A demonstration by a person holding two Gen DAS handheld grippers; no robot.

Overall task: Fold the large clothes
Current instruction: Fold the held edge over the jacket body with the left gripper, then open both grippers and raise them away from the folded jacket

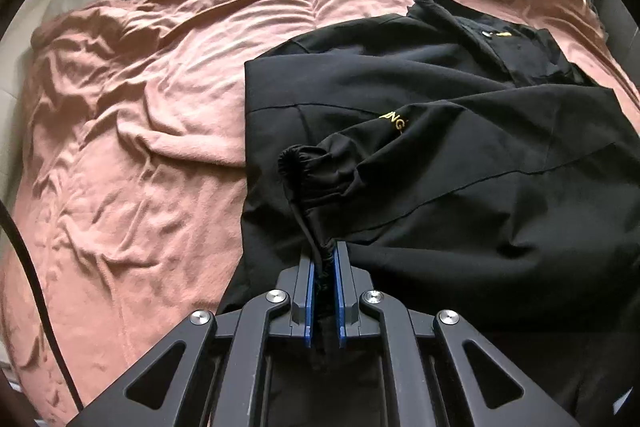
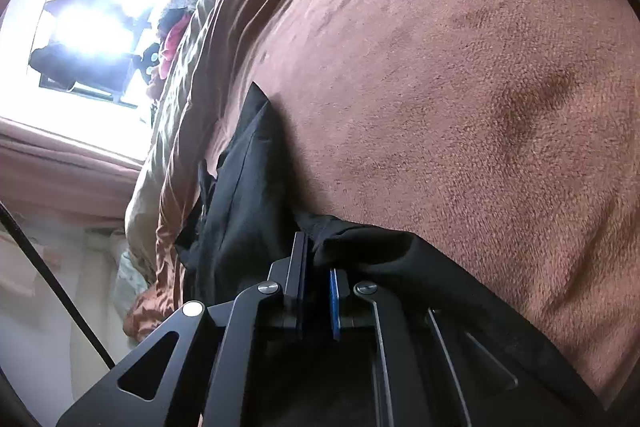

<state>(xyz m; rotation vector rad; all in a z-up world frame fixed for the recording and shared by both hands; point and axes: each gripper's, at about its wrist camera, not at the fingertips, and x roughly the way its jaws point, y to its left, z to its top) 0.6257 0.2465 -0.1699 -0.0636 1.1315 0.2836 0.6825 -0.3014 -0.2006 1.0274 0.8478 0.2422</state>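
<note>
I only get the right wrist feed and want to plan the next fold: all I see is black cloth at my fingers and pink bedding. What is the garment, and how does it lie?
Observer: The left view shows a black jacket spread on the pink blanket, collar at the far end.
Operator: Where is its sleeve?
Observer: One sleeve lies folded across the body, its elastic cuff toward the left gripper.
Operator: Is that gripper holding anything?
Observer: Yes, it is shut on black jacket fabric near the cuff.
</note>
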